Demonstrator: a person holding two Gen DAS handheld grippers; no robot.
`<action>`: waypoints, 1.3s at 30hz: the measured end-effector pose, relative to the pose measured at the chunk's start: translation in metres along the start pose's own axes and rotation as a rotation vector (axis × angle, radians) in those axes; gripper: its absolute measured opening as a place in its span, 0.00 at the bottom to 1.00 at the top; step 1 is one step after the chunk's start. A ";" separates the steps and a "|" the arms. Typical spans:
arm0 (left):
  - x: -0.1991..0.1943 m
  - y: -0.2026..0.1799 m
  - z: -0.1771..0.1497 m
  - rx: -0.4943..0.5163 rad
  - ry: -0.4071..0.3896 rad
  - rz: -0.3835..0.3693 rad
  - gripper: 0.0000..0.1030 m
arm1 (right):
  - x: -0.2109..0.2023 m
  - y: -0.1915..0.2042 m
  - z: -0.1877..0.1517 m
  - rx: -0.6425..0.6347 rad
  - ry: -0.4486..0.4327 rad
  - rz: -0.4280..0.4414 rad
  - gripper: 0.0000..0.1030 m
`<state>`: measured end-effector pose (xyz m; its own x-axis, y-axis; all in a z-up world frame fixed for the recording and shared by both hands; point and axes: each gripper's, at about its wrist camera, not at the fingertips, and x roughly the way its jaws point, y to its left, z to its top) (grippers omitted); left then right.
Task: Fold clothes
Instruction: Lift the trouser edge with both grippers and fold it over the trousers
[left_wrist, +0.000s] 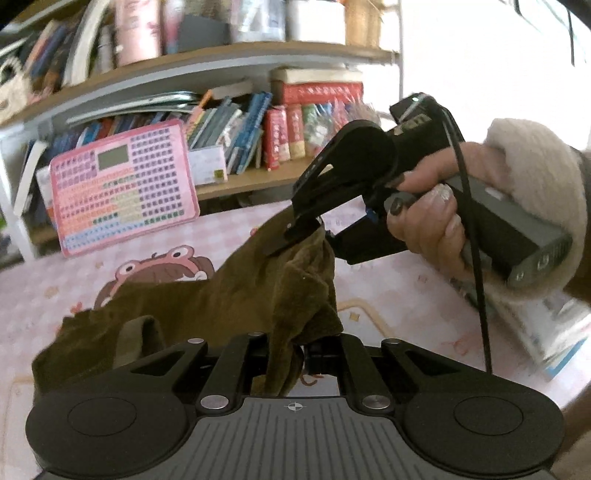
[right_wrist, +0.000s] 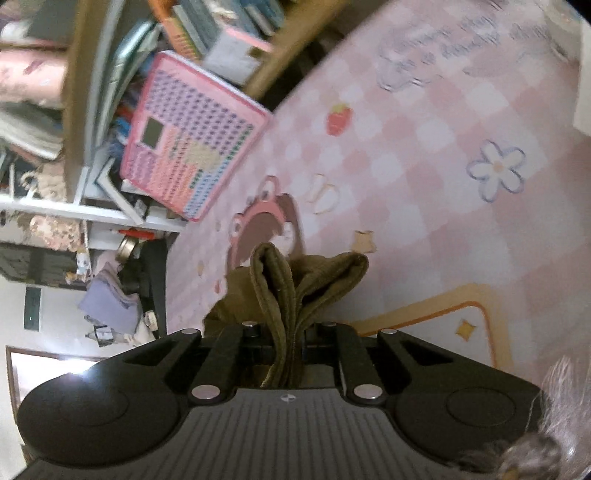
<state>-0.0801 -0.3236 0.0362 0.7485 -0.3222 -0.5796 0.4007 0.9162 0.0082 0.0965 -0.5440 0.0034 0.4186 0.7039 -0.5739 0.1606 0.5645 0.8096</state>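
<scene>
An olive-brown garment (left_wrist: 236, 295) hangs stretched between my two grippers above a pink checked table cover (left_wrist: 388, 288). My left gripper (left_wrist: 286, 354) is shut on one bunched edge of the garment. My right gripper (left_wrist: 295, 236) shows in the left wrist view, held by a hand, and is shut on another part of the cloth, higher and farther back. In the right wrist view my right gripper (right_wrist: 290, 347) pinches thick folds of the garment (right_wrist: 295, 288), which stick out past the fingers. The rest of the cloth droops to the lower left.
A pink button-board toy (left_wrist: 122, 188) leans against a bookshelf (left_wrist: 221, 110) full of books at the table's far edge; it also shows in the right wrist view (right_wrist: 192, 140). A book or pamphlet (left_wrist: 546, 328) lies at the right. The cover (right_wrist: 443, 147) has cartoon prints.
</scene>
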 end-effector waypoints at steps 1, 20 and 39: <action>-0.004 0.006 0.000 -0.028 -0.009 -0.010 0.08 | 0.000 0.008 -0.002 -0.020 -0.006 0.003 0.09; -0.050 0.191 -0.047 -0.349 0.012 -0.166 0.10 | 0.107 0.170 -0.079 -0.304 -0.083 -0.109 0.13; -0.013 0.302 -0.067 -0.489 0.100 -0.236 0.65 | 0.102 0.138 -0.164 -0.341 -0.264 -0.322 0.42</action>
<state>-0.0040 -0.0274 -0.0082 0.6050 -0.5299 -0.5943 0.2420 0.8334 -0.4969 0.0148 -0.3235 0.0365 0.6134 0.3642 -0.7008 0.0373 0.8730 0.4863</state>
